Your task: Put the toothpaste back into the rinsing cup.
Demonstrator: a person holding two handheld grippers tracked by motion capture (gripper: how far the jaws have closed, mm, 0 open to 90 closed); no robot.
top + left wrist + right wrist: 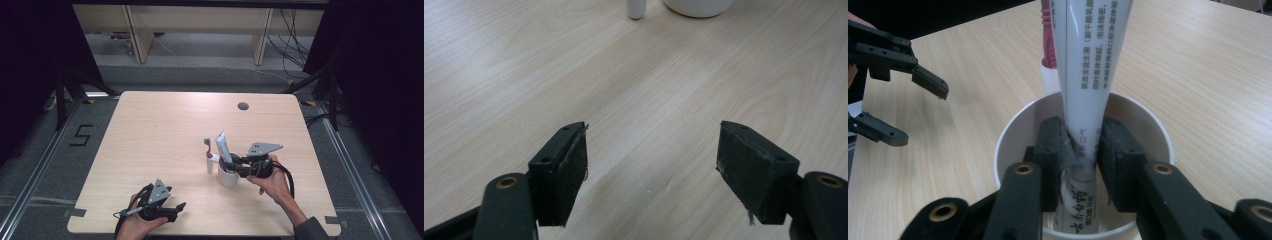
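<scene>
The right gripper (1083,150) is clenching a white toothpaste tube (1088,75) inside a white cup (1013,130), jaws dipping below the rim, approx. mid-table toward the near-right corner. A toothbrush (208,157) w/ pink detail is standing just beside the cup, on its left. The left gripper (651,170) is resting released, jaws wide apart, near the table's (165,125) near-left corner.
</scene>
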